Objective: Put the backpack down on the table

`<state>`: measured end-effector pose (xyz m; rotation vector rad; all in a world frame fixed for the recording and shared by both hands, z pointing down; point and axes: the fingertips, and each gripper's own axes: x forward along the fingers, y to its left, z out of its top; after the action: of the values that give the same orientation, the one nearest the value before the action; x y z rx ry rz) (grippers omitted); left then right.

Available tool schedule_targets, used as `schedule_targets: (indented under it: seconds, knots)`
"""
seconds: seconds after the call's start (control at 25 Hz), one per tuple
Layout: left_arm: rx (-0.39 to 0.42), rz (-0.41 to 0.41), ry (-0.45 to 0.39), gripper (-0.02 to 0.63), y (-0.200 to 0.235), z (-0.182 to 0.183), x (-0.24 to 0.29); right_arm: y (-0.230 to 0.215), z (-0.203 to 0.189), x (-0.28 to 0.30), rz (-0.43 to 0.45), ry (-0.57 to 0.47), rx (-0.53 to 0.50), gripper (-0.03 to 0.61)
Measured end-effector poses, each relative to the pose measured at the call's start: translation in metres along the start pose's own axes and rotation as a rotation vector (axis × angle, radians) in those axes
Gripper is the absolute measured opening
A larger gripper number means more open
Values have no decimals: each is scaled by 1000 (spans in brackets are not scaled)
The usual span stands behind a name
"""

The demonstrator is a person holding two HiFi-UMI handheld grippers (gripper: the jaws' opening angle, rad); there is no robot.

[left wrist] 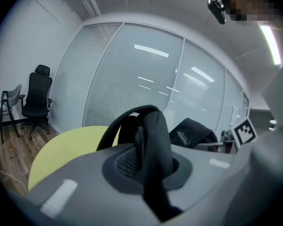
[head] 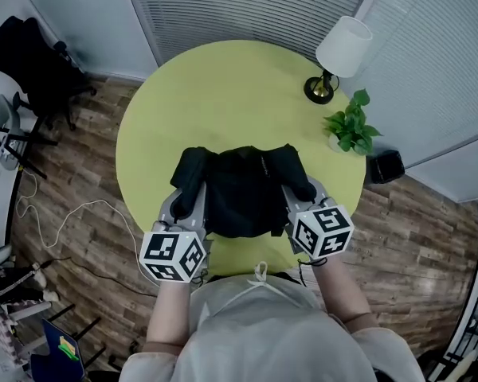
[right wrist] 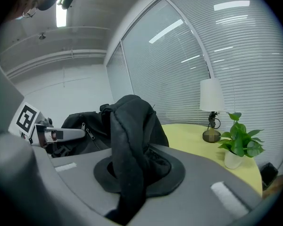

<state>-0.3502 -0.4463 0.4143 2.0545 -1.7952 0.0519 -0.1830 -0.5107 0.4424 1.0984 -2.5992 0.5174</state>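
Left tongs clamped on one strap, right tongs clamped on the other. The backpack hangs between them over the tabletop's near edge. It looks soft and floppy and will probably slump, so the straps are the sensible hold.

Quick count from my end: one black backpack, one round green table, one table lamp at its 1 o'clock, one potted plant at 2. Two grippers: left gripper, right gripper. Two chairs out at 10 o'clock: black office chair, grey chair. One black box at 3.
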Motion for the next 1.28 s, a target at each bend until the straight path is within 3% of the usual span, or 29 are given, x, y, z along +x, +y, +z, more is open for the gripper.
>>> schedule_targets:
  seconds: [0.28,0.72,1.0,1.28]
  knots:
    - [-2,-30,16,32,23,8,36,-13,11,34,-39,0,4,36]
    - [-5,-18,87,32,40,-34,58,-24,-26,53,-56,66,26,37]
    - [-7,-15,75,32,49,-43,62,-30,-32,56,-44,64,8,37]
    - [26,-61,83,34,48,-53,63,-36,-47,56,-92,83,-23,38]
